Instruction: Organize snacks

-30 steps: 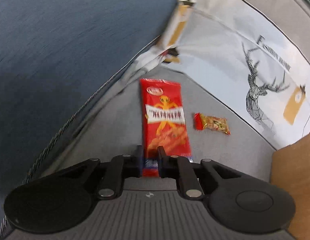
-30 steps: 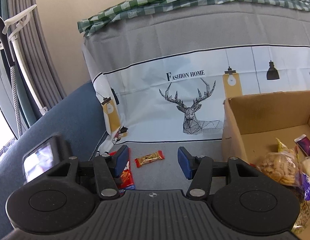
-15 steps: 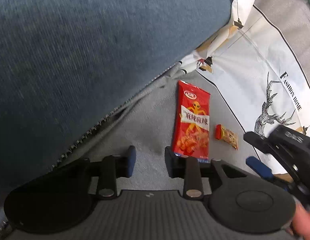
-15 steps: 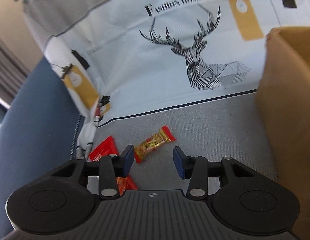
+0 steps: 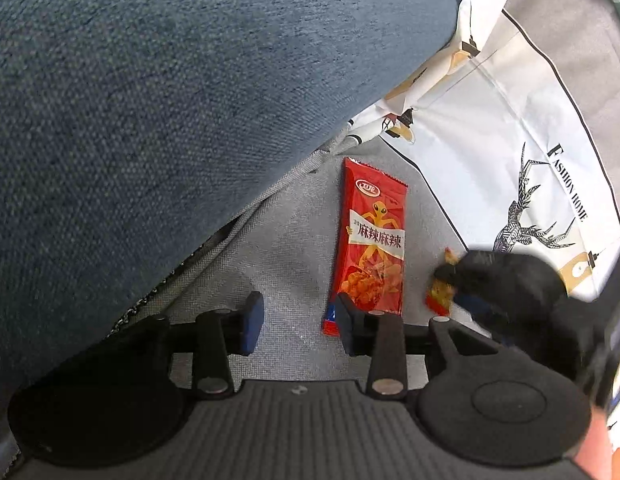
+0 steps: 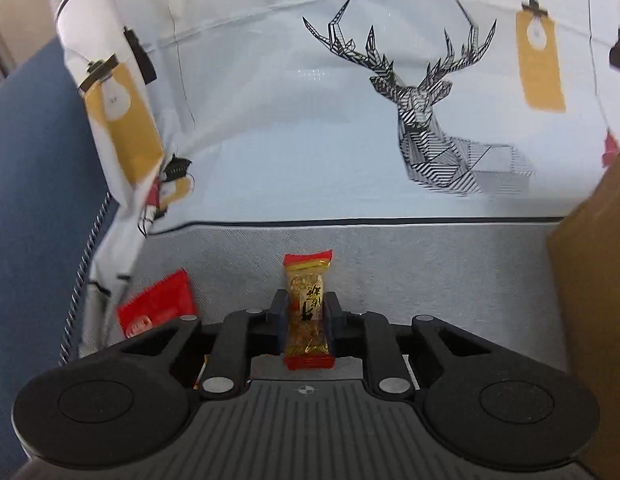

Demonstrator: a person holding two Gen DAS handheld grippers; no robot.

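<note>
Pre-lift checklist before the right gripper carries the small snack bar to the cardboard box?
1. Right gripper shut on the small gold snack bar with red ends: ok.
2. Bar centred between pads: ok.
3. Bar clear of the long red snack packet: ok.
4. Brown cardboard box in view at right: ok.
5. Room in box: cannot tell.
6. Left gripper jaws opening, nothing between them: ok.
</note>
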